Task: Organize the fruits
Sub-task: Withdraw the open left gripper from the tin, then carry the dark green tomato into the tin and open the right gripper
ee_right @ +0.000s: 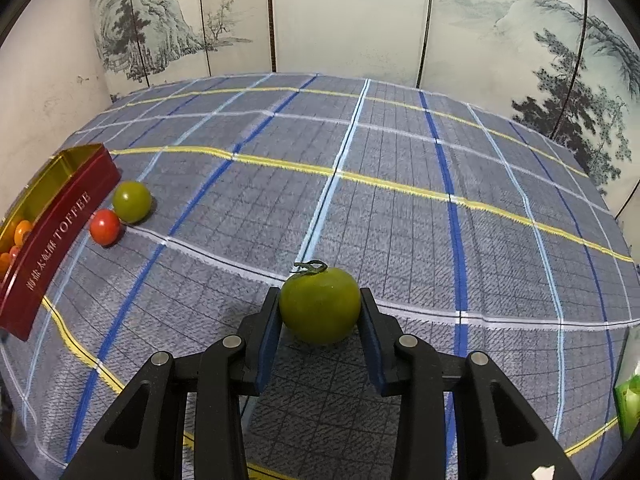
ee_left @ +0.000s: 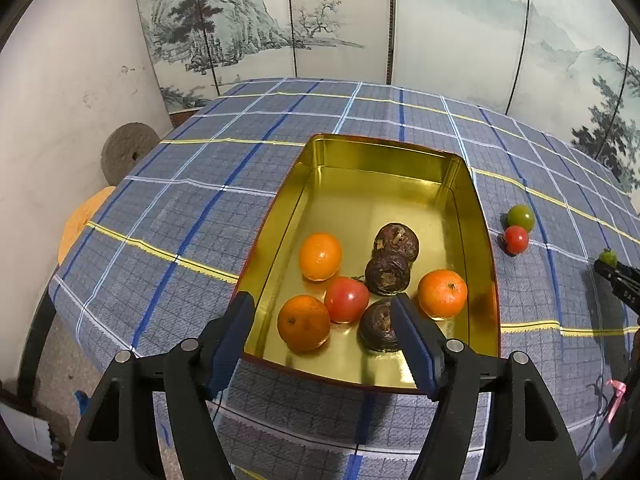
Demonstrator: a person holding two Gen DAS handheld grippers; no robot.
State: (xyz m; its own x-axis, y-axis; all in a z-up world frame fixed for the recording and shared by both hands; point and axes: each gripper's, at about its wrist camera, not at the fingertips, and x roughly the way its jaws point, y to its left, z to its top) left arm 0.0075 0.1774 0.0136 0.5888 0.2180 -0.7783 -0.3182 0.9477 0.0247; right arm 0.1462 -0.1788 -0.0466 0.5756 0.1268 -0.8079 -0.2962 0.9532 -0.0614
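A gold-lined red toffee tin (ee_left: 384, 148) stands on the checked tablecloth. Inside it lie three oranges (ee_left: 320, 256), one red tomato (ee_left: 346, 299) and three dark brown water chestnuts (ee_left: 396, 242). My left gripper (ee_left: 322, 308) hovers open over the tin's near end, its pads touching none of the fruit. My right gripper (ee_right: 320, 298) is shut on a green tomato (ee_right: 320, 314) with a stem, just above the cloth. Right of the tin (ee_right: 60, 220), a second green tomato (ee_right: 131, 202) and a small red tomato (ee_right: 104, 227) rest on the cloth.
A painted folding screen (ee_left: 320, 20) closes off the back of the table, and a white wall (ee_left: 60, 100) the left. A round stone disc (ee_left: 128, 152) and an orange object (ee_left: 80, 224) sit beyond the left table edge. A green packet (ee_right: 630, 404) lies at the far right.
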